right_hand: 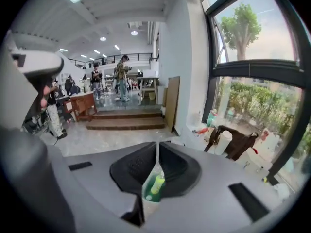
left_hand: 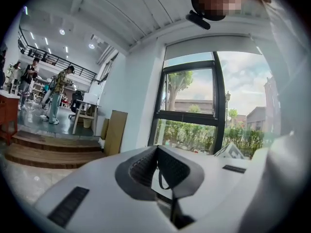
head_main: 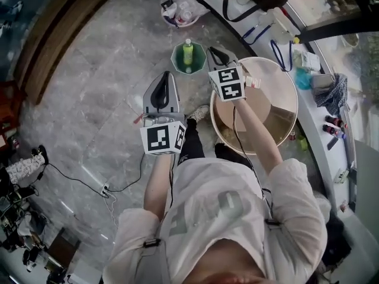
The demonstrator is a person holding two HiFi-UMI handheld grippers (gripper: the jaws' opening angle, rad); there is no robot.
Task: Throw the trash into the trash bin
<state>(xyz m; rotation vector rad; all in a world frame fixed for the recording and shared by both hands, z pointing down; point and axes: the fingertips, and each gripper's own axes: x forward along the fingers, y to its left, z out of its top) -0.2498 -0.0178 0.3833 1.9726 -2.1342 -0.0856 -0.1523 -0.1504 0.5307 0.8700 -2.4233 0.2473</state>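
The left gripper (head_main: 166,77) and right gripper (head_main: 214,53) hover pinched closed and empty near the green trash bin (head_main: 176,58), where a green plastic bottle (head_main: 188,53) stands; it is likely light, smooth and crushable, and best gripped mid-body.

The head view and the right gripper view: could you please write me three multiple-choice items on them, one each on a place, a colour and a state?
1. Where is the bottle?
A. on the round table
B. in the trash bin
C. on the bare floor

2. What colour is the trash bin?
A. green
B. red
C. blue

3. How do the right gripper jaws stand?
A. wide apart
B. shut on the bottle
C. together, nothing between them

Answers:
1. B: the bin's wall rings the bottle.
2. A: its wall shows green.
3. C: the pads meet, and the bottle lies far below.
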